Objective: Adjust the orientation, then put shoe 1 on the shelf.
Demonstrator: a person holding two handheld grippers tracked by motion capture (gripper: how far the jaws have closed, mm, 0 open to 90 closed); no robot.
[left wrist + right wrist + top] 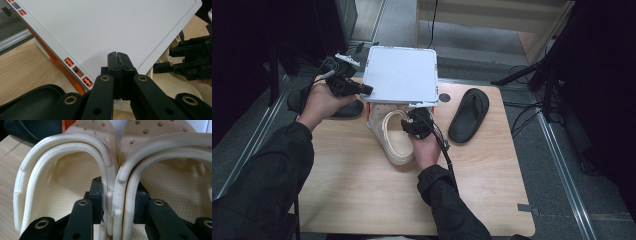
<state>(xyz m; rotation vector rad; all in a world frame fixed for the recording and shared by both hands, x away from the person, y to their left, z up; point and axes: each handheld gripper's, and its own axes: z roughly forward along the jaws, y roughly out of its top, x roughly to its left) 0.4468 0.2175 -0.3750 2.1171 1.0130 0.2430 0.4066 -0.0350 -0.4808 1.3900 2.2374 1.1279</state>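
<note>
At the box mouth, my right gripper (112, 202) pinches both cream clogs (115, 170) by their inner walls; one could slip free. Left fingers (117, 60), pressed together, prop the white lid (399, 75), which might drop.

Your left tool (362, 90) sits up and to the left, its jaws pressed fully together, forearm angled in from the lower left. Your right tool (412, 120) points forward at centre, jaws partly apart, your right hand (427, 150) wrapped behind it.
</note>
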